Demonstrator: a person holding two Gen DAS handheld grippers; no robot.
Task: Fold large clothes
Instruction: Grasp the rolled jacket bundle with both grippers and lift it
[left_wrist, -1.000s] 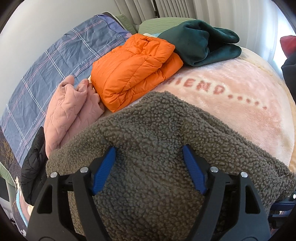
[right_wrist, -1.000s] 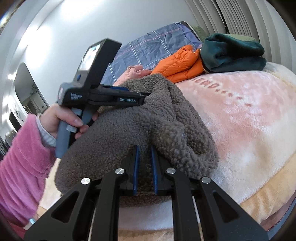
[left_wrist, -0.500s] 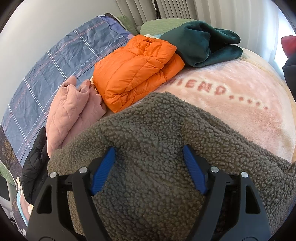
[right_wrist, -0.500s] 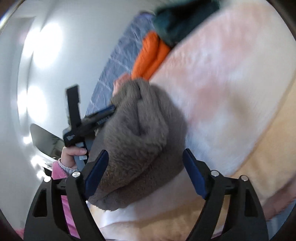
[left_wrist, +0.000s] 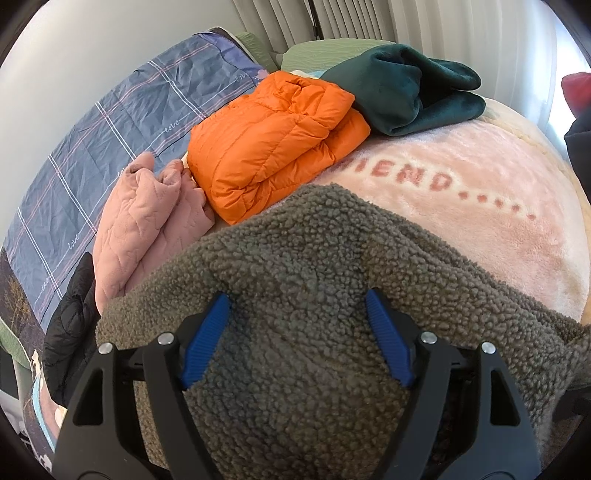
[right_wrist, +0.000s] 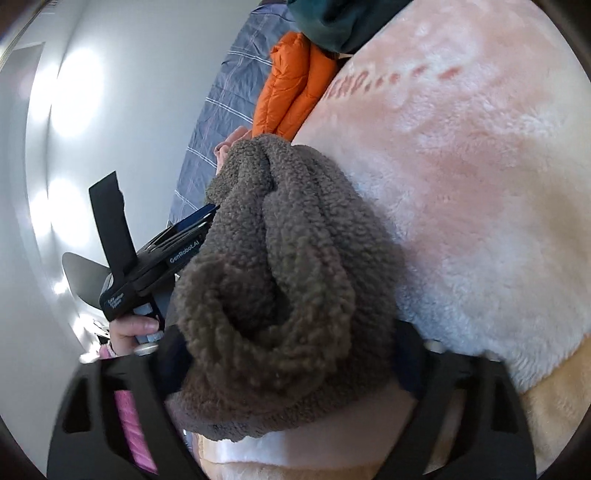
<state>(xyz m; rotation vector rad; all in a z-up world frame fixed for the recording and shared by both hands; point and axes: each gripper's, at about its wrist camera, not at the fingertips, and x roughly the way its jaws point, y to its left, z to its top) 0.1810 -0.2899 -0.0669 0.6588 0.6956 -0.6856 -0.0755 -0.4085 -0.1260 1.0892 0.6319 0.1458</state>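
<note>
Fleece, brown and nubbly, (left_wrist: 295, 280) lies bundled at the near edge of the bed, on a pink plush blanket (left_wrist: 480, 206) lettered in darker pink. From the right wrist view the same fleece (right_wrist: 288, 266) shows as a thick roll with a deep fold down its middle. The left gripper (left_wrist: 295, 325) stands with its blue-padded fingers (left_wrist: 207, 332) spread wide, the fleece bulging up between them and pressing against both pads without being pinched. The right gripper (right_wrist: 291, 354) is also spread wide, its fingers blurred, straddling the near end of the roll. Beyond the fleece sit other clothes: a pink quilted garment (left_wrist: 147, 221) just beside it, then a folded orange puffer jacket (left_wrist: 273, 140), then a dark green folded piece (left_wrist: 406, 88) touching the orange one. A black quilted item (left_wrist: 70, 314) lies at the left edge, on a blue checked sheet (left_wrist: 110, 125).
</note>
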